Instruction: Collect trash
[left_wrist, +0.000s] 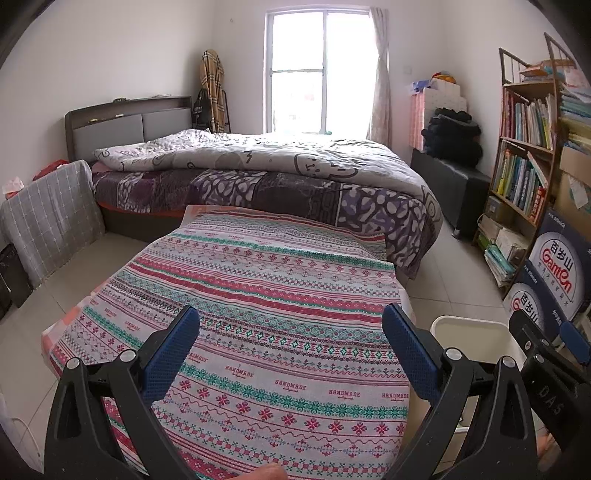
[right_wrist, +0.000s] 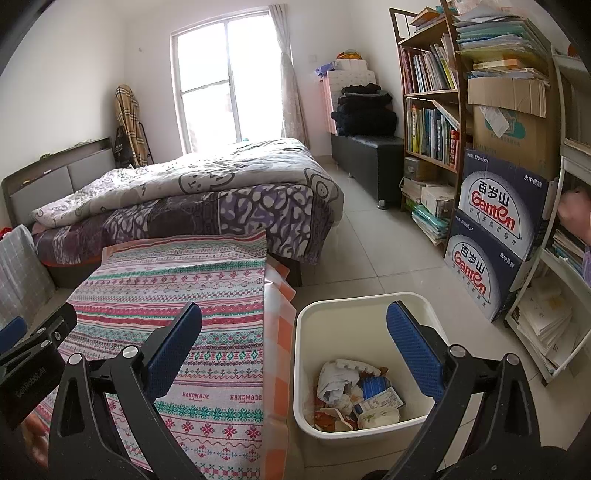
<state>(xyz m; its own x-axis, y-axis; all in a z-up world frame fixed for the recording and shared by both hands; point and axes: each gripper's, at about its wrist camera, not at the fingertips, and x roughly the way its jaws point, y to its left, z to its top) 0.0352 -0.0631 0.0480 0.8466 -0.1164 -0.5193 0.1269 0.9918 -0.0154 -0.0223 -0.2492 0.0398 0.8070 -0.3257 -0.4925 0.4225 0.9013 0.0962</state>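
The trash (right_wrist: 356, 397) lay in a heap at the bottom of the bin (right_wrist: 306, 369): crumpled white paper, a blue-and-white carton, torn orange and red wrappers and a pale rounded packet, filling only the lowest part. The bin was a cream plastic tub with rounded corners and smooth walls, standing on the tiled floor (right_wrist: 369, 251) just right of the table (left_wrist: 266, 280), whose woven cloth carried red, teal and pink bands with "HANDMADE" printed along it; an orange-checked sheet showed under the cloth's right edge. The left gripper (left_wrist: 291, 350) hung over the near part of the cloth, its blue textured pads (left_wrist: 173, 350) spread wide with nothing between them. The right gripper (right_wrist: 295, 350) was likewise wide apart and empty, its right pad over the bin's mouth, its left over the cloth. Beyond the table's far edge stood a bed (left_wrist: 280, 173) with a rumpled grey quilt. Boxes (right_wrist: 498, 210) and a bookshelf (right_wrist: 428, 110) lined the right wall, leaving open floor beyond the bin.
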